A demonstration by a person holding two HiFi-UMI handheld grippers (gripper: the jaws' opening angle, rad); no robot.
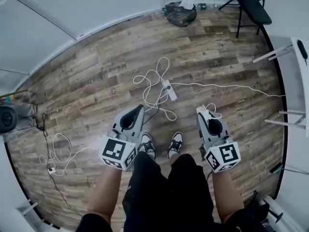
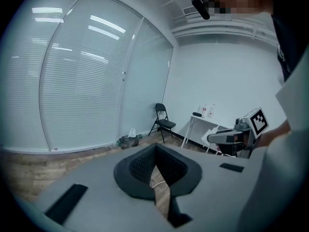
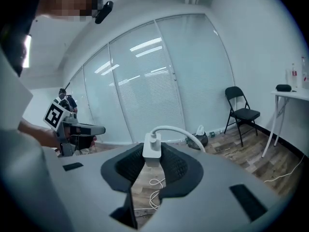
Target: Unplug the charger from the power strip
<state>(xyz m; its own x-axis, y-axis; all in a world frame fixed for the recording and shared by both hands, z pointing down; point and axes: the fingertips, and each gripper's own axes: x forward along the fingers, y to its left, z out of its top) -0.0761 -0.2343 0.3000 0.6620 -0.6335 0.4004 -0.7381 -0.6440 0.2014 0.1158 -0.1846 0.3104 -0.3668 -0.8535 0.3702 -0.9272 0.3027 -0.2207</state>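
right gripper point(image 3: 152, 154) | ribbed black pads point(image 3: 130, 163) clamp boxy white charger point(image 3: 152, 146)

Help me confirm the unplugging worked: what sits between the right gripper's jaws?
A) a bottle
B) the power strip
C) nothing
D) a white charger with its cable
D: the right gripper view shows the white charger clamped between the right gripper's pads, cable arching away; the power strip lies on the floor.
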